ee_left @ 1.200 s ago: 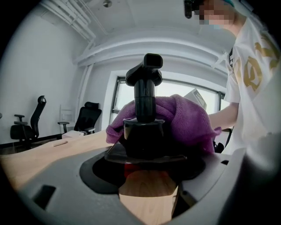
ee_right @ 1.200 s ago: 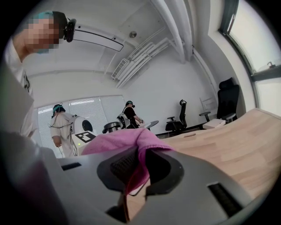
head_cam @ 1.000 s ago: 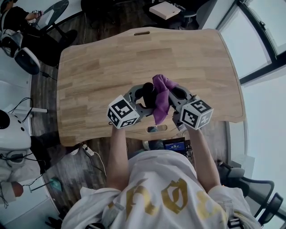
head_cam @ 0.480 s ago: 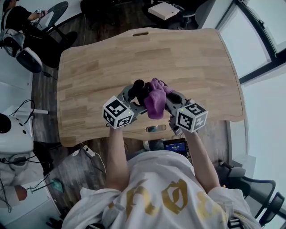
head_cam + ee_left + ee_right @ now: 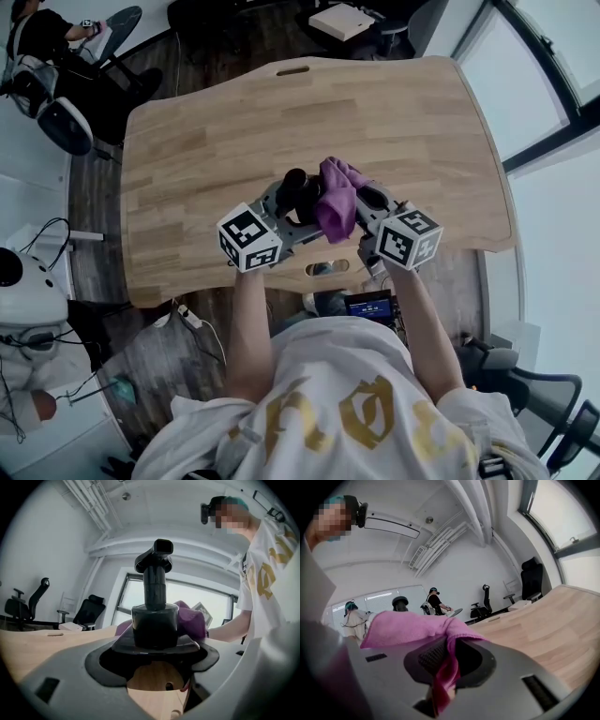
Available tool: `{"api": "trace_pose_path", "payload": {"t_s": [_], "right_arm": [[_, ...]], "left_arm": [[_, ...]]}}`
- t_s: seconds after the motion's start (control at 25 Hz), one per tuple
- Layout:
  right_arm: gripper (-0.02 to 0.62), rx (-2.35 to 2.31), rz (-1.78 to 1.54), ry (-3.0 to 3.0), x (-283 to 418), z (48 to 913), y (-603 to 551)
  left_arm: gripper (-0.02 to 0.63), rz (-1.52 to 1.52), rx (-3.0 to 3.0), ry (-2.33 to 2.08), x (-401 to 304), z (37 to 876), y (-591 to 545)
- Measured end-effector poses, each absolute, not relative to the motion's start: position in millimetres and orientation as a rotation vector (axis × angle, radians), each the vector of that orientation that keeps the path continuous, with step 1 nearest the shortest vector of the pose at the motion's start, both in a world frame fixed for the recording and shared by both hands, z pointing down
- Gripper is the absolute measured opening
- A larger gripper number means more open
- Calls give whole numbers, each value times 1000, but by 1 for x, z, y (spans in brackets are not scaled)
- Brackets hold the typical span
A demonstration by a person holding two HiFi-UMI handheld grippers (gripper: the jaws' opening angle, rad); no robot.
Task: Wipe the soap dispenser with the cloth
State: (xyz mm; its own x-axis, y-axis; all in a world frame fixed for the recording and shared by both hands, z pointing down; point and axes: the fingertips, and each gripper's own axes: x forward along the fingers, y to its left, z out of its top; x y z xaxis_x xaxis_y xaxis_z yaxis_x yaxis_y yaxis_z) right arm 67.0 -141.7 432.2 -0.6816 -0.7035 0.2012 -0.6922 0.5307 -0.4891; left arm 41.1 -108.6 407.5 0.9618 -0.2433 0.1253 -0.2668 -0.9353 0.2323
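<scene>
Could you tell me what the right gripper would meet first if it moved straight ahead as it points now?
Probably the soap dispenser held in the left gripper, with the gripped cloth pressed between them; depth is unclear.

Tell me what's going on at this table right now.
A person in a white shirt stands at the light wooden table with a gripper in each hand. The left gripper is shut on the body of a black pump soap dispenser. The right gripper is shut on a purple-pink cloth, which lies close against the dispenser's side, as if wiping it. Both are held together over the table's near edge.
</scene>
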Motion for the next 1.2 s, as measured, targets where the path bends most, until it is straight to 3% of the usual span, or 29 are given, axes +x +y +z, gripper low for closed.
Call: {"api": "trace_pose_path", "payload": {"t_s": [0.28, 0.96, 1.2], "right_arm": [[43, -1243, -971, 2794, 48, 462, -135], [43, -909, -1097, 2734, 7, 470, -114], [43, -977, -1173, 2538, 22, 469, -146]], "left_arm": [[360, -108, 2810, -390, 41, 389, -113], [360, -139, 2722, -519, 12, 407, -141], [360, -138, 2714, -494, 4, 411, -143]]}}
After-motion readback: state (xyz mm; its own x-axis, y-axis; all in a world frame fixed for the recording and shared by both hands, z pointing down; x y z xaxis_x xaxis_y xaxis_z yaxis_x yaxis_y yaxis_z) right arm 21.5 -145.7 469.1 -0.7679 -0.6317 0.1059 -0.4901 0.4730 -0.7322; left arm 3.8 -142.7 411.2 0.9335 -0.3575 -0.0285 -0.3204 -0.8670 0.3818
